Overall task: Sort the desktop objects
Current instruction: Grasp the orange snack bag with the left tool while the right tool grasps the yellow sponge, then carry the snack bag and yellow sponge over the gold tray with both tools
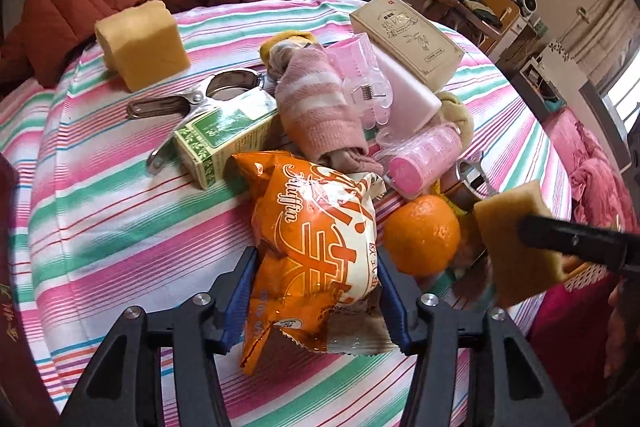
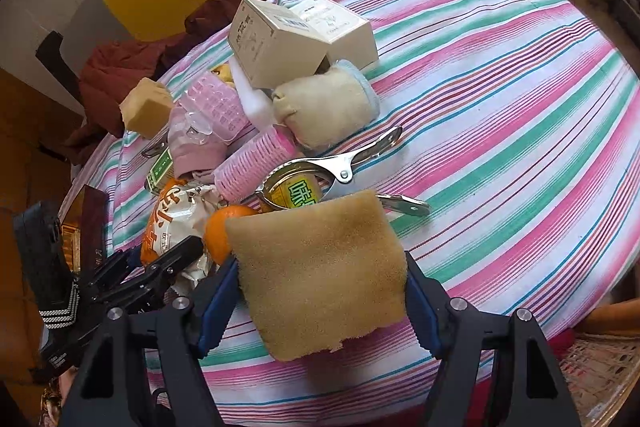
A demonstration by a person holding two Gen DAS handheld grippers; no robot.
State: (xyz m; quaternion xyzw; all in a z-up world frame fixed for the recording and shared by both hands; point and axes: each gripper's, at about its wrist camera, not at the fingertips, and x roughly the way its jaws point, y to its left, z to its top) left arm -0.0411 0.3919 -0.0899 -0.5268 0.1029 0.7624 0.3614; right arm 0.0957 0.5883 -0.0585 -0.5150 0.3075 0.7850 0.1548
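The left gripper has its jaws around the muffin bag, the blue pads touching the wrapper on both sides, apparently to lift it clear of the heap just beyond its tips, where an orange lies just right of the jaws. The right gripper pinches a sponge between its pads, held above the cloth so it can be carried off to its own group. Everything sits on a striped cloth over a round table, in a cluttered room with shelves behind.
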